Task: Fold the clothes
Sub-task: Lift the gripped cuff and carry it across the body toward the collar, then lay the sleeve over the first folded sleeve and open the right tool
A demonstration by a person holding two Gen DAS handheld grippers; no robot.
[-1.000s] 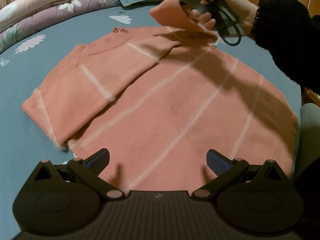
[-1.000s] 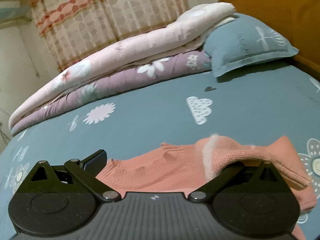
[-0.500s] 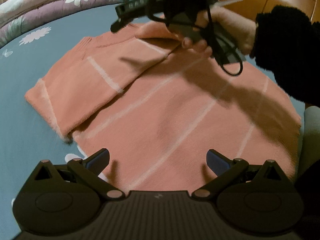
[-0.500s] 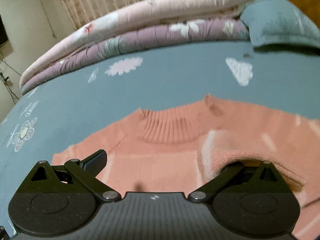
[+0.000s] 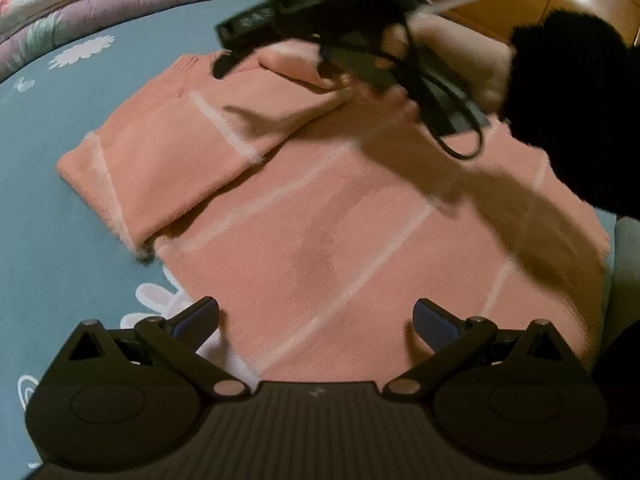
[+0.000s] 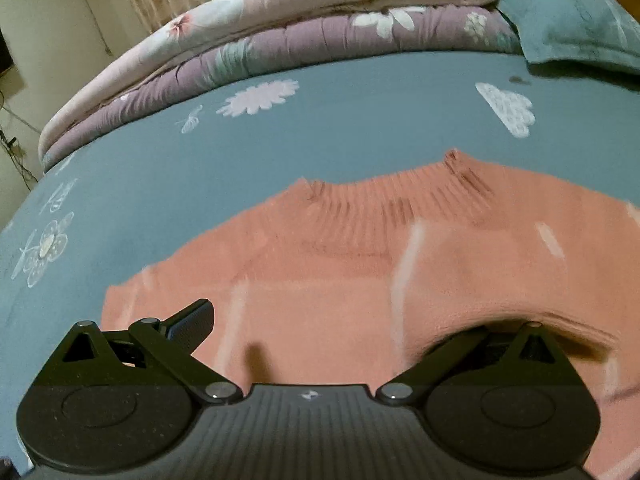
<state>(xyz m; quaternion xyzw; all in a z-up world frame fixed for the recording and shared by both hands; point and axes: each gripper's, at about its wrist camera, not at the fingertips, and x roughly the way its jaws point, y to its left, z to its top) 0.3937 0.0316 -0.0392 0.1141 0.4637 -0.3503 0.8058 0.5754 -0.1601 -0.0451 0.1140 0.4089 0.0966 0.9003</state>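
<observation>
From the left wrist, the salmon sweater [image 5: 340,216] with pale stripes is being seen spread on the blue bed sheet [image 5: 48,208], one sleeve [image 5: 192,148] folded across its chest. The left tongs [image 5: 316,314] are being held wide open above the hem, gripping nothing. The right tongs [image 5: 256,46], blurred, have been lowered nearer the collar than a second ago.

From the right wrist, the right tongs [image 6: 340,320] are being held apart; a sleeve cuff [image 6: 516,300] is being draped over one finger. The folded quilts [image 6: 280,40] are lying beyond.
</observation>
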